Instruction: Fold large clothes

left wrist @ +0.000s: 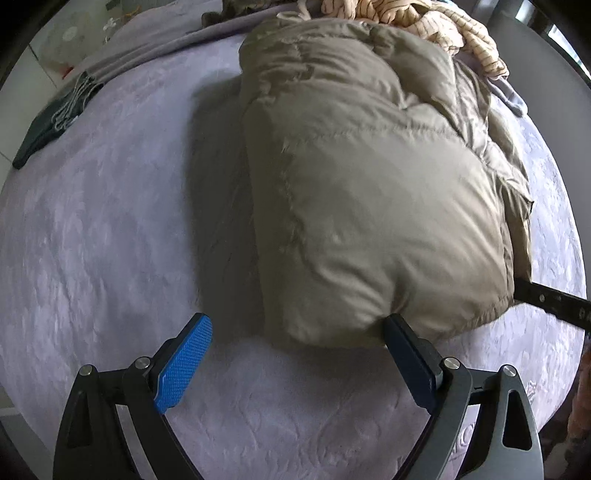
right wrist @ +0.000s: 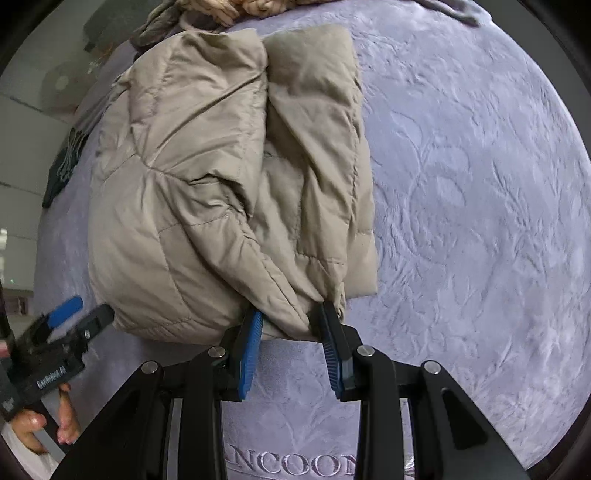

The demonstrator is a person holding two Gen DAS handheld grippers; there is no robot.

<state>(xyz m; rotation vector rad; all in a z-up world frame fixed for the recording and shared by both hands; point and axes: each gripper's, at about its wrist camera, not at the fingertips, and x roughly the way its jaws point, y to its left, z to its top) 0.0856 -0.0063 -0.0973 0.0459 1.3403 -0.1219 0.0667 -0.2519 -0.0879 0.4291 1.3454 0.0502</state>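
Blue-padded fingers (right wrist: pixel 252 334) of the right gripper (right wrist: pixel 291 325) sit closest to the lens, parted a modest way with a bunched corner of the beige puffer jacket (right wrist: pixel 221 177) hanging between them; the cloth brushes both pads, but whether they pinch it cannot be told. That jacket lies folded in a thick bundle on the lavender embossed bedcover (right wrist: pixel 461 184), its 2 layers stacked and its near edge right at the gripper tips. Over in the left wrist view, the left gripper (left wrist: pixel 299 325) stands wide open, holding nothing: 1 blue pad hovers over bare bedcover (left wrist: pixel 110 221), the other dark finger touches the jacket's (left wrist: pixel 362 184) near rounded edge. From the right wrist view the left gripper (right wrist: pixel 83 312) appears at the jacket's left corner, held by a person's hand (right wrist: pixel 44 424). A striped cream garment (left wrist: pixel 443 26) is heaped beyond the jacket, and a dark folded cloth (left wrist: pixel 55 114) lies well apart near the bed's far-left edge.
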